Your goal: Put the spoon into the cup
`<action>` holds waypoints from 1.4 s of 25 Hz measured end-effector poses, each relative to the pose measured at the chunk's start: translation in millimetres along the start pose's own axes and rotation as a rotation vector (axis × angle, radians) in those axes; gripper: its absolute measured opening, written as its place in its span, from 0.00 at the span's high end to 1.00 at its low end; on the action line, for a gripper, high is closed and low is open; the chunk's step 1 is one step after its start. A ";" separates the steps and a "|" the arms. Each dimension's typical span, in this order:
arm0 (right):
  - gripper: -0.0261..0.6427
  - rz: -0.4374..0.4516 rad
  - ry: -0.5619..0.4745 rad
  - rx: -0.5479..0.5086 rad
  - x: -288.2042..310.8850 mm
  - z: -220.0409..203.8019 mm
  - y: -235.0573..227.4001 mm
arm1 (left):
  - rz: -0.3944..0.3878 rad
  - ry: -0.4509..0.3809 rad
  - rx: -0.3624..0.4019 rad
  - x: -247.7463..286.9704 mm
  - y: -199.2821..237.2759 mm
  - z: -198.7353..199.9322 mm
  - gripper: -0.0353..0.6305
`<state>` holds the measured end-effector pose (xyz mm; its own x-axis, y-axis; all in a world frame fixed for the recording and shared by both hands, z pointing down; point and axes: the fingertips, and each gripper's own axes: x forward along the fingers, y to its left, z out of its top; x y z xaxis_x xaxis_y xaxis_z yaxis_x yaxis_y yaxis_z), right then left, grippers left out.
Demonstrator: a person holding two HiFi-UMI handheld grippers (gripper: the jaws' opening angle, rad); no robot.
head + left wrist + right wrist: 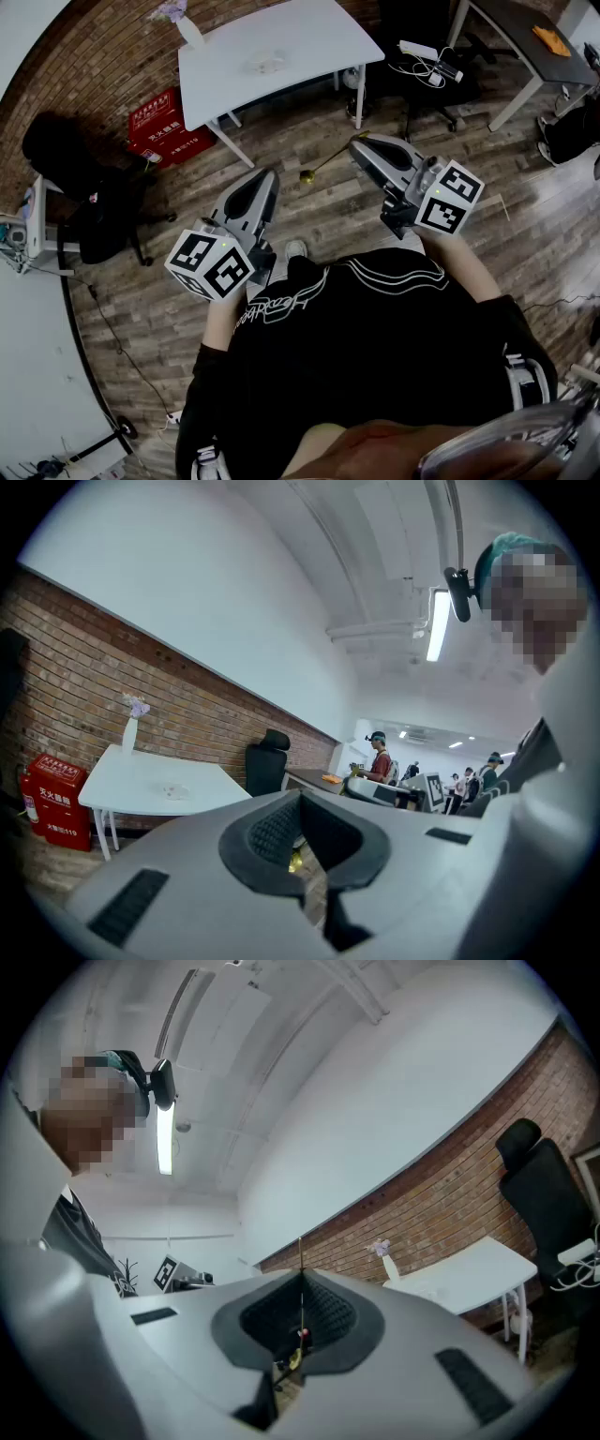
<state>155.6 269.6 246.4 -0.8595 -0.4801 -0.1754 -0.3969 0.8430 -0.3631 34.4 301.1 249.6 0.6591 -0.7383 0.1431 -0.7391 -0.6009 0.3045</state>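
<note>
While person (pixel 375 328) is standing on wood floor (pixel 328 214) well apart from white bench (pixel 309 37), right gripper (pixel 357 142) jaws pinching thin gold spoon (pixel 323 161) by its handle, bowl end hanging over floor, left gripper (pixel 269 175) jaws sitting pressed together, empty.

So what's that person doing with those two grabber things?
A person stands on the wooden floor with a gripper in each hand. The right gripper is shut on a thin gold spoon, which sticks out toward the left gripper. The left gripper is shut and holds nothing. The white table is a little way ahead; the spoon isn't in any cup yet.
</note>
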 end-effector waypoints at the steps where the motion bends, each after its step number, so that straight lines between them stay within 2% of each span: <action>1: 0.96 0.001 -0.001 -0.002 -0.4 1.0 0.4 | 0.001 -0.003 0.002 -0.1 -0.9 0.8 0.94; 10: 0.96 0.003 -0.015 -0.003 -15.8 8.0 -2.8 | -0.006 -0.001 0.016 8.4 -16.6 -1.4 0.94; 15: 0.96 -0.025 -0.021 0.010 -12.2 9.8 -14.9 | -0.033 0.012 0.007 16.0 -10.3 -1.8 0.94; 20: 0.96 -0.048 -0.018 0.017 -8.7 -2.4 -23.0 | -0.047 0.017 0.050 21.1 -0.8 -11.3 0.94; 24: 0.96 -0.060 -0.014 0.018 0.9 -7.4 -36.3 | -0.067 0.018 0.006 30.0 16.8 -17.5 0.94; 27: 0.96 -0.059 0.002 0.020 17.6 -9.3 -52.6 | -0.072 0.028 0.000 42.6 37.2 -15.4 0.94; 35: 0.96 -0.061 0.025 0.066 87.5 -11.8 -109.6 | -0.065 0.038 -0.054 76.5 117.7 6.2 0.94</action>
<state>120.1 138.1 281.6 -0.8424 -0.5233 -0.1283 -0.4276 0.7941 -0.4319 -3.0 172.0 290.6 0.7112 -0.6854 0.1565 -0.6865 -0.6291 0.3646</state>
